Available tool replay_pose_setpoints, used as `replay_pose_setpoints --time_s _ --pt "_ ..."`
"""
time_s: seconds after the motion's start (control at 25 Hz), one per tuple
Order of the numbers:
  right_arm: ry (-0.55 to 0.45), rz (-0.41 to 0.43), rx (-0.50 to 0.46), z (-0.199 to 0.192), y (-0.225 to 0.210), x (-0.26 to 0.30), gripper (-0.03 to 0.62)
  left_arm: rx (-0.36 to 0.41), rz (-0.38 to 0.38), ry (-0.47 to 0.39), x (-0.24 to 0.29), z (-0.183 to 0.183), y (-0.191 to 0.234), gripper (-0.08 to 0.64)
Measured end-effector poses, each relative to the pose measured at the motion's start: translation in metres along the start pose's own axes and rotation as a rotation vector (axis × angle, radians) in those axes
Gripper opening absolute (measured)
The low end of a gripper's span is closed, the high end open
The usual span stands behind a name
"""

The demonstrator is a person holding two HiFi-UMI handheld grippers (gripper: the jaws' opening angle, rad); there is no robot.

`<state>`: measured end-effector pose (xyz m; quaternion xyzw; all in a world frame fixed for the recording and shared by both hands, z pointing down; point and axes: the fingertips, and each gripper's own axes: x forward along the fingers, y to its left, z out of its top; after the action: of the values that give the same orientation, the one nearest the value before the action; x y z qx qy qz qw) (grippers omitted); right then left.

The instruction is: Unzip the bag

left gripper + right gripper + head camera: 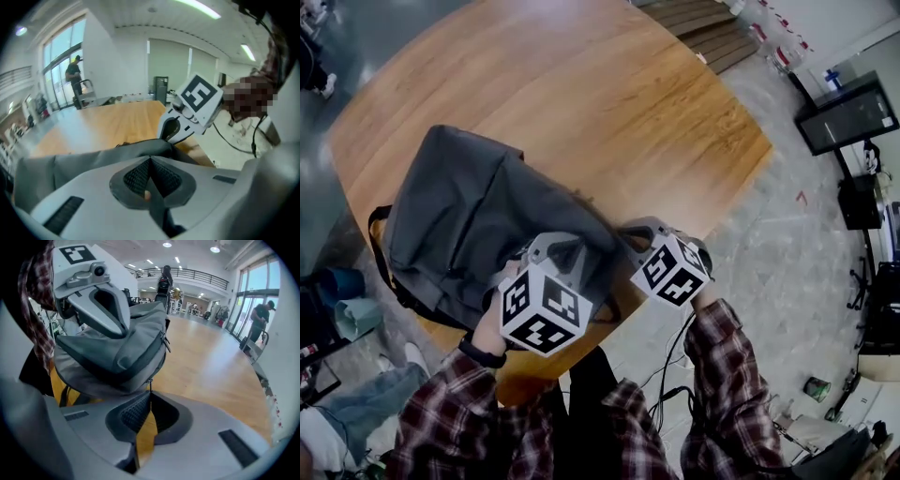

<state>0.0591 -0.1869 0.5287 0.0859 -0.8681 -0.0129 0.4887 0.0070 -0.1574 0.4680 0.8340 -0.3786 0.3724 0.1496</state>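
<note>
On the round wooden counter (pixel 609 94), close to the edge nearest the person, a grey bag (pixel 478 216) is laid slumped on its side, with a black strap (pixel 380 248) showing at its left. Both grippers are held at the bag's near end, just beside each other. The left gripper (pixel 150 164) is seen with its fingers pressed together on a fold of the bag's dark fabric, which runs down between them. The right gripper (pixel 150 397) has its fingers closed at the tips on a small zipper pull (pixel 149 382) hanging from the bag's lower edge; bare counter is seen through the gap behind the tips. Plaid sleeves (pixel 722 375) are visible behind both grippers.
</note>
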Motion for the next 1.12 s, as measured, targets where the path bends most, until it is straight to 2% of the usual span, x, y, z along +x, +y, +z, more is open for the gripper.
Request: replay_pose_setpoints --time_s 0.08,0.12,0.16,0.2,0.24,0.36,0.44,0.56,0.84,1.0,1.12 --pt "0.016 0.006 -0.041 0.001 0.0 0.0 0.018 0.165 -0.048 0.074 0.026 0.003 0.0 0.008" --pt "0.022 0.008 -0.055 0.001 0.0 0.0 0.018 0.22 -0.068 0.118 0.038 0.0 0.002 0.008" --pt "0.027 0.009 -0.059 0.001 0.001 0.0 0.017 0.24 -0.094 0.153 0.047 -0.004 0.005 0.008" --pt "0.028 0.009 -0.054 0.0 0.002 -0.001 0.017 0.219 -0.13 0.174 0.054 -0.008 0.008 0.008" --pt "0.026 0.009 -0.04 -0.002 0.003 -0.002 0.017 0.162 -0.171 0.183 0.059 -0.011 0.011 0.008" --pt "0.022 0.016 0.006 -0.007 0.011 -0.002 0.017 -0.045 -0.276 0.18 0.064 -0.017 0.021 0.008" --pt "0.015 0.021 0.046 -0.012 0.018 -0.003 0.017 -0.094 -0.298 0.18 0.069 -0.021 0.026 0.008" --pt "-0.001 0.024 0.131 -0.019 0.031 -0.008 0.018 -0.102 -0.289 0.186 0.075 -0.021 0.029 0.008" --pt "-0.073 0.004 0.356 -0.016 0.079 -0.029 0.018 -0.133 -0.212 0.173 0.081 -0.012 0.045 0.008" --pt "-0.13 0.031 0.452 -0.004 0.105 -0.031 0.018 -0.161 -0.137 0.152 0.086 -0.006 0.058 0.008" --pt "-0.174 0.062 0.49 0.009 0.123 -0.033 0.018 -0.161 -0.068 0.13 0.092 0.003 0.07 0.008"
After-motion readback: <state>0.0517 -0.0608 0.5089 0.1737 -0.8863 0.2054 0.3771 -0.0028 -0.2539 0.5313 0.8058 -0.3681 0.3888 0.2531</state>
